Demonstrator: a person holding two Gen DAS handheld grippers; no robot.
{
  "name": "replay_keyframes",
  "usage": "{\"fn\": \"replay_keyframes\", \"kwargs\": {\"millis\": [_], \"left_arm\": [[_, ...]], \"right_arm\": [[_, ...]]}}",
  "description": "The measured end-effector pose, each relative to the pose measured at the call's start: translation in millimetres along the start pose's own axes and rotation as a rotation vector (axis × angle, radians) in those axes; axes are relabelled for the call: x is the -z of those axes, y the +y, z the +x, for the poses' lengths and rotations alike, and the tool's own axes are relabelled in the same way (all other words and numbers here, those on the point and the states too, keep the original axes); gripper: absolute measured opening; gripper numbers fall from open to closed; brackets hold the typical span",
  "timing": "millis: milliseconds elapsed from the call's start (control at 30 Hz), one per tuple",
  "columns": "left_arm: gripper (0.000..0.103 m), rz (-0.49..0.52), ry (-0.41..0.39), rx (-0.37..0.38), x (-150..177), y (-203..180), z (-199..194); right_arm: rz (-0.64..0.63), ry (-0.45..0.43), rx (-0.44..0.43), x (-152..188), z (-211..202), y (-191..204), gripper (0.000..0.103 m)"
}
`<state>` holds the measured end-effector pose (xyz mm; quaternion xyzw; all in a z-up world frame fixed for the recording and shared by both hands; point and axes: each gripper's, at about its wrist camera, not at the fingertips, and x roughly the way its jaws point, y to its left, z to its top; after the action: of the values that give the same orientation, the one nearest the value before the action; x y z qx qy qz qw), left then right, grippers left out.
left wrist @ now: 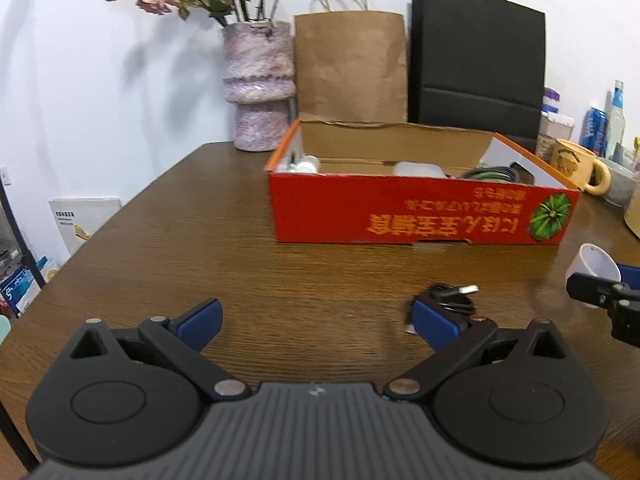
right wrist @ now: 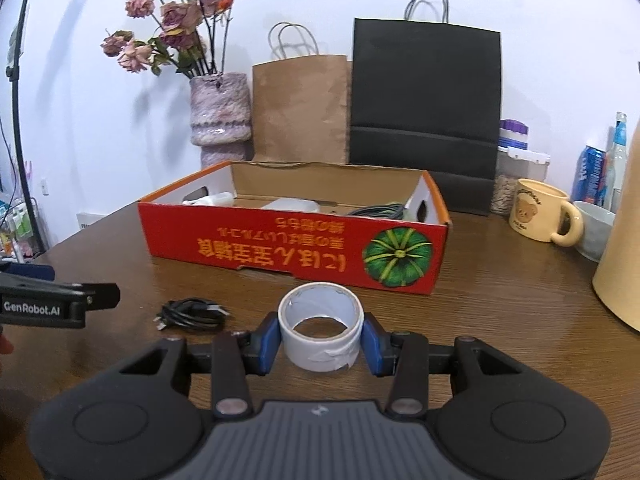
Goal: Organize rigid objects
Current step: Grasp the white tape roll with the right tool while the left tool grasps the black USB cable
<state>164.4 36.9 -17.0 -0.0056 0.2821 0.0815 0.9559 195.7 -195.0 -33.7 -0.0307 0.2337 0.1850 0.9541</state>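
2 grippers show over the wooden table (right wrist: pixel 500 300). The right gripper (right wrist: pixel 321 340), at lower centre of its own view, has its blue pads pressed on both sides of a roll of white tape (right wrist: pixel 321 330), which it holds just in front of the red cardboard box (right wrist: pixel 288 248). The left gripper (left wrist: pixel 316 320), low in its view, stands wide open with nothing between its pads; a coiled black cable (left wrist: pixel 450 300) lies on the table by its right-hand pad (left wrist: pixel 436 324), contact unclear.
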Motion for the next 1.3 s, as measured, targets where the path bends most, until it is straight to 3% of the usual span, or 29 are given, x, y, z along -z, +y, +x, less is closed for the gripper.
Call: {"fn": "replay_keyframes", "kwargs": {"millis": [533, 900, 1000, 1067, 1100, 1300], "left_arm": [[0.103, 0.081, 0.087, 0.027, -1.7, -65.1, 31.2], [0.103, 0.048, 0.128, 0.022, -7.2, -69.7, 53.0], [0.09, 0.029, 0.131, 0.053, -7.9, -66.5, 52.1], [0.062, 0.035, 0.114, 0.068, -7.8, -67.0, 47.6], [0.053, 0.037, 0.107, 0.076, -7.5, -67.5, 45.5], [0.049, 0.019, 0.072, 0.11, -6.6, -65.8, 32.9]], "right_arm": [[0.032, -0.013, 0.057, 1.5, -7.3, -41.0, 0.042], [0.027, -0.005, 0.077, 3.4, -5.0, -40.0, 0.042], [0.027, 0.0, 0.086, 3.8, -3.8, -39.7, 0.042], [0.023, 0.003, 0.092, 4.8, -3.1, -39.2, 0.042], [0.022, 0.005, 0.094, 5.1, -2.7, -38.7, 0.042], [0.02, 0.002, 0.104, 5.7, -3.1, -38.2, 0.042]]}}
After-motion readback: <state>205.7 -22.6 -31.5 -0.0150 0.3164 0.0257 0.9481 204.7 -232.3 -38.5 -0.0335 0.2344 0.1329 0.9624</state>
